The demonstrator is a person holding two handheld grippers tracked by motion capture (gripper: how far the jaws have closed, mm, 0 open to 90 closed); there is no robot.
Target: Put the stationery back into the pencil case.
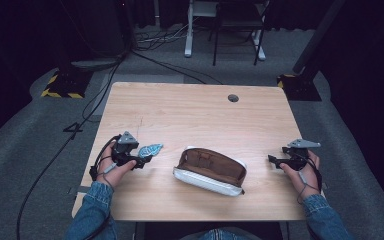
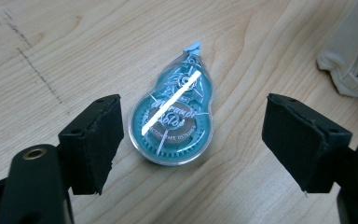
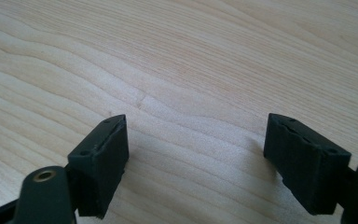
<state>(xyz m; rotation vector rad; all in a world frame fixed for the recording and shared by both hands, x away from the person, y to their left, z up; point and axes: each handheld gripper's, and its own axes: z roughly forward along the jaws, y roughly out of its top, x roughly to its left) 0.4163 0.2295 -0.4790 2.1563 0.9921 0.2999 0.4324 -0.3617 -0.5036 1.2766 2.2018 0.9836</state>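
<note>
Correction-tape dispenser (image 2: 171, 122) lying flat between wide-open left tool (image 2: 191, 140), risking skidding across slick counter (image 2: 51, 56) toward pencil case (image 2: 354, 51) if closing off-centre; right tool (image 3: 196, 158) idling open.

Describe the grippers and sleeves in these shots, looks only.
Both the left gripper and the right gripper are black, each with a grey three-cornered top plate, a trailing black cable and two blocky black padded jaws. Each jaw arm has a brass-coloured eyelet. Sleeves are blue denim.

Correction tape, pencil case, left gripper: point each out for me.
correction tape (image 2: 171, 126), left gripper view, middle of its teal body.
pencil case (image 1: 205, 161), high view, brown lining inside the open top.
left gripper (image 1: 145, 159), high view, between its open jaws.
</note>
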